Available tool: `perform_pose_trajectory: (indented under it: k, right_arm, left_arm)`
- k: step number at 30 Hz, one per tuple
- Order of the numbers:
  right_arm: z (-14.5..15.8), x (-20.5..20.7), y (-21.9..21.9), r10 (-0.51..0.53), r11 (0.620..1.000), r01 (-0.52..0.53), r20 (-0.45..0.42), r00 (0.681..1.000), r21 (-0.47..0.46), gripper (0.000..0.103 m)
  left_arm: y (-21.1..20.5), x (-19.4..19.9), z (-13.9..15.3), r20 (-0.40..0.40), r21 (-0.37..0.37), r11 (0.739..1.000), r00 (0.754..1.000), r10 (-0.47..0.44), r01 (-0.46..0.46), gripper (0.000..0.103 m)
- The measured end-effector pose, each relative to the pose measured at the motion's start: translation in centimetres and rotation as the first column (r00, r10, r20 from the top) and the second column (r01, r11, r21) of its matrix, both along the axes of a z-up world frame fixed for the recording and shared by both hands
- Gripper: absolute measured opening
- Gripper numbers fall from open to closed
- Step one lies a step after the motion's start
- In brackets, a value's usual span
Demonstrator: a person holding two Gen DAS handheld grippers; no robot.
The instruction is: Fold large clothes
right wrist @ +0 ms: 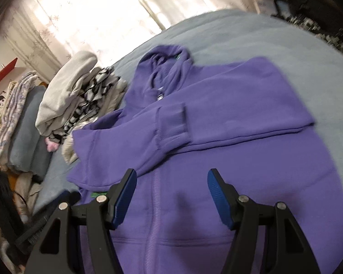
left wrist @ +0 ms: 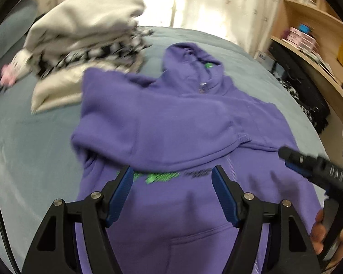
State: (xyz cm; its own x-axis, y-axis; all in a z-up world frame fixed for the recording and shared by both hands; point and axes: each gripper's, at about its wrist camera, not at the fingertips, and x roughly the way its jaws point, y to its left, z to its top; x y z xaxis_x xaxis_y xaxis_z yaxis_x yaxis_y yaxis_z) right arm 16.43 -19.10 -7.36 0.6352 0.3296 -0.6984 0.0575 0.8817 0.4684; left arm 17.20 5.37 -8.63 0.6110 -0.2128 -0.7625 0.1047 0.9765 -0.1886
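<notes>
A purple zip hoodie [left wrist: 171,123] lies front up on the grey-blue bed [left wrist: 34,148], hood toward the window. Both sleeves are folded across its chest; a ribbed cuff [right wrist: 171,125] shows in the right wrist view on the hoodie [right wrist: 217,159]. My left gripper [left wrist: 172,178] is open and empty, hovering above the green print near the hoodie's lower front. My right gripper [right wrist: 171,182] is open and empty, above the zipper line. The right gripper also shows in the left wrist view [left wrist: 285,155] at the hoodie's right edge.
A pile of folded cream and black-white clothes [left wrist: 84,45] sits at the bed's far left. Wooden shelves [left wrist: 320,34] with boxes stand to the right. Folded blankets [right wrist: 22,125] lie at the left. Bright curtains [right wrist: 91,11] hang behind the bed.
</notes>
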Motion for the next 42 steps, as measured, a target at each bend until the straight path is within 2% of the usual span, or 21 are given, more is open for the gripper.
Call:
perform_pose_trajectory:
  k: [5,7,11,14,15,18,19,21,22,24,26,28,30,32,34,38,42]
  right_arm:
    - [-1.8,4.1,1.8,0.047,0.996,-0.041,-0.063,0.997,0.082,0.064]
    - [-2.9,5.9,2.8,0.051,0.996,-0.044,-0.096,0.994,0.078,0.061]
    - [-5.4,8.5,4.4,0.057,0.998,-0.049,-0.18,0.982,0.047,0.03]
    - [-5.1,8.5,5.0,0.077,0.997,-0.076,-0.148,0.986,0.017,0.015]
    - [-4.3,8.2,5.2,0.091,0.996,-0.09,-0.119,0.989,0.019,0.015]
    - [0.5,6.6,5.5,0.132,0.991,-0.131,0.062,0.989,-0.018,0.014]
    - [3.0,5.5,5.5,0.152,0.988,-0.145,0.159,0.975,-0.053,0.014]
    - [6.4,4.0,5.3,0.164,0.982,-0.128,0.292,0.942,-0.137,0.014]
    - [7.5,3.4,5.1,0.157,0.978,-0.099,0.339,0.928,-0.182,0.014]
    - [8.2,3.0,4.2,0.131,0.969,-0.039,0.371,0.919,-0.245,0.015]
    - [6.7,4.3,2.8,0.076,0.964,0.002,0.284,0.956,-0.267,0.018]
    - [3.6,5.9,1.4,0.025,0.962,0.011,0.13,0.991,-0.273,0.023]
    - [0.0,6.7,0.1,0.006,0.966,-0.012,-0.026,1.0,-0.259,0.024]
    - [-2.0,6.2,-0.9,-0.007,0.972,-0.015,-0.093,0.996,-0.235,0.024]
    - [-2.8,5.3,-1.9,-0.012,0.98,-0.008,-0.1,0.995,-0.198,0.026]
    - [-2.9,3.6,-3.4,-0.012,0.993,0.005,-0.057,0.998,-0.117,0.048]
    - [-3.0,3.8,-3.4,0.006,0.997,-0.009,-0.035,0.999,-0.079,0.05]
  left_arm:
    - [2.9,0.5,-2.1,-0.053,-0.035,0.997,0.996,0.074,-0.075,0.069]
    - [3.9,0.6,-2.5,-0.067,-0.059,0.993,0.993,0.098,-0.102,0.069]
    - [4.9,0.6,-3.2,-0.083,-0.074,0.989,0.989,0.119,-0.125,0.069]
    - [5.2,0.4,-3.5,-0.086,-0.071,0.989,0.989,0.121,-0.127,0.069]
    - [5.3,0.4,-3.5,-0.086,-0.07,0.989,0.989,0.122,-0.128,0.069]
    - [5.4,0.3,-3.5,-0.082,-0.072,0.989,0.989,0.124,-0.13,0.069]
    - [5.4,0.3,-3.4,-0.08,-0.074,0.989,0.989,0.126,-0.131,0.069]
    - [5.4,0.1,-3.2,-0.071,-0.076,0.989,0.99,0.124,-0.129,0.069]
    - [5.3,0.1,-3.1,-0.067,-0.076,0.989,0.99,0.122,-0.127,0.069]
    - [5.2,0.0,-2.9,-0.062,-0.074,0.99,0.991,0.115,-0.119,0.069]
    - [5.1,-0.1,-2.9,-0.065,-0.073,0.99,0.991,0.113,-0.117,0.069]
    - [5.1,0.1,-2.8,-0.072,-0.071,0.991,0.991,0.111,-0.116,0.069]
    - [5.5,0.5,-2.5,-0.07,-0.057,0.992,0.991,0.111,-0.115,0.069]
    - [6.5,1.3,-1.8,-0.059,-0.046,0.992,0.992,0.115,-0.118,0.069]
    - [8.1,2.7,-1.1,-0.057,-0.054,0.99,0.99,0.126,-0.13,0.07]
    - [11.8,6.8,-1.1,-0.079,-0.098,0.98,0.983,0.165,-0.172,0.075]
    - [14.1,11.7,-2.9,-0.138,-0.177,0.968,0.979,0.153,-0.177,0.075]
